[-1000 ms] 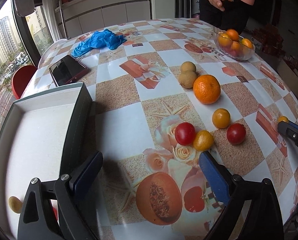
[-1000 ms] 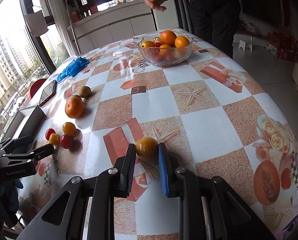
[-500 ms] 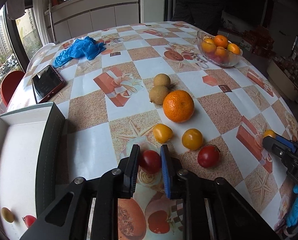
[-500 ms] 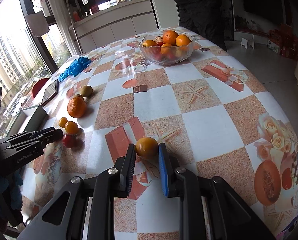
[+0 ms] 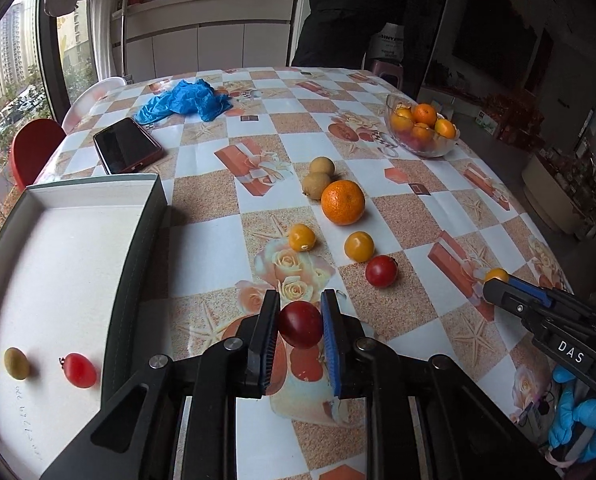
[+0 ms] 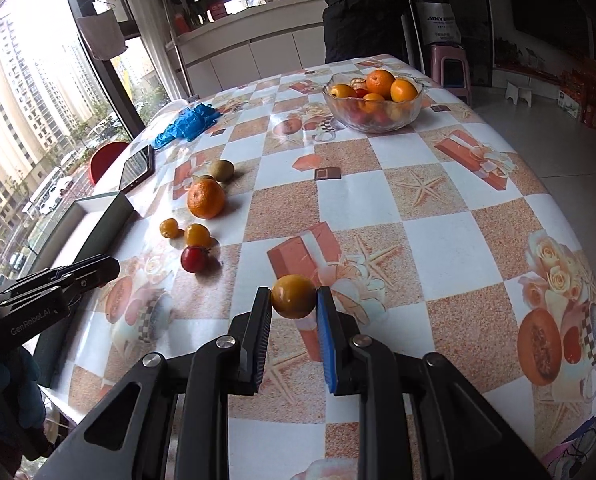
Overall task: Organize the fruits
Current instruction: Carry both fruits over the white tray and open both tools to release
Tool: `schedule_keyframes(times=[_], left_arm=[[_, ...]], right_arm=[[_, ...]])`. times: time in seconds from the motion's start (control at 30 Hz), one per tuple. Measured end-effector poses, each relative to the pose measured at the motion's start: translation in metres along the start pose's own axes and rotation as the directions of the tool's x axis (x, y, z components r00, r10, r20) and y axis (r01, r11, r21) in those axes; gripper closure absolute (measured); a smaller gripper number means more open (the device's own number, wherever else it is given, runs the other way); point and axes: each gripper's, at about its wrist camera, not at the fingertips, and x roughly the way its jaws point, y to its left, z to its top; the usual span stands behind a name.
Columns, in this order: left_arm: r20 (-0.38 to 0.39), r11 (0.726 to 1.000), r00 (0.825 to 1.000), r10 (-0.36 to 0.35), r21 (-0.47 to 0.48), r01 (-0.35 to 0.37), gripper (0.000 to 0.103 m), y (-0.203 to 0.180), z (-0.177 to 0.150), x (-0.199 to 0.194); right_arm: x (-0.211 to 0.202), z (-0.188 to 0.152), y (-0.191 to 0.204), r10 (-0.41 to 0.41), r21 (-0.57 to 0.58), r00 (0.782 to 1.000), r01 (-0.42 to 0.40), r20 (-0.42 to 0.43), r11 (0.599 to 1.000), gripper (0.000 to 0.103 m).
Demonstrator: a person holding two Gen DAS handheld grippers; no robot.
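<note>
My left gripper (image 5: 300, 320) is shut on a red cherry tomato (image 5: 300, 324) and holds it just above the table. My right gripper (image 6: 294, 298) is shut on a yellow cherry tomato (image 6: 294, 296) and also shows in the left wrist view (image 5: 498, 286). On the cloth lie an orange (image 5: 343, 202), two brown round fruits (image 5: 321, 167), two yellow tomatoes (image 5: 301, 237) and a red tomato (image 5: 381, 271). A white tray (image 5: 58, 240) at the left holds a green fruit (image 5: 16, 363) and a red tomato (image 5: 80, 370).
A glass bowl (image 5: 421, 128) of oranges stands at the far right. A phone (image 5: 127, 145) and blue gloves (image 5: 186, 100) lie at the far left. A person (image 5: 338, 12) stands beyond the table. A red chair (image 5: 34, 148) is at the left edge.
My left gripper closed on the red tomato, lifted it and drew back towards the tray side. My right gripper kept hold of the yellow tomato and raised it slightly.
</note>
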Motion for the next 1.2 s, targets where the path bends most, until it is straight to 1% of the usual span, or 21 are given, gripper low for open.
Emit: schedule_keyframes(times=[0.23, 0.37, 0.57, 0.7, 0.93, 1.2], left_arm=[[0.047, 0.998, 0.999, 0.009, -0.059, -0.007, 0.081, 0.027, -0.004, -0.028], [0.059, 0.996, 0.998, 0.024, -0.083, -0.019, 0.081, 0.043, -0.01, -0.039], [0.082, 0.991, 0.994, 0.066, -0.126, -0.055, 0.081, 0.072, -0.019, -0.055], [0.097, 0.982, 0.99, 0.099, -0.169, -0.082, 0.081, 0.096, -0.024, -0.064], [0.099, 0.958, 0.981, 0.169, -0.251, -0.14, 0.081, 0.14, -0.038, -0.075], [0.077, 0.931, 0.968, 0.237, -0.304, -0.203, 0.081, 0.174, -0.054, -0.076]], right_arm=[[-0.011, 0.008, 0.025, 0.025, -0.049, 0.999, -0.024, 0.02, 0.999, 0.078], [-0.013, 0.012, 0.04, 0.042, -0.069, 0.999, -0.041, 0.019, 0.997, 0.078], [-0.01, 0.018, 0.07, 0.068, -0.129, 0.998, -0.067, 0.005, 0.989, 0.078], [-0.004, 0.023, 0.096, 0.101, -0.173, 0.995, -0.101, -0.011, 0.98, 0.078], [0.013, 0.029, 0.154, 0.164, -0.253, 0.984, -0.175, -0.063, 0.952, 0.078], [0.034, 0.026, 0.224, 0.226, -0.346, 0.963, -0.264, -0.148, 0.9, 0.078]])
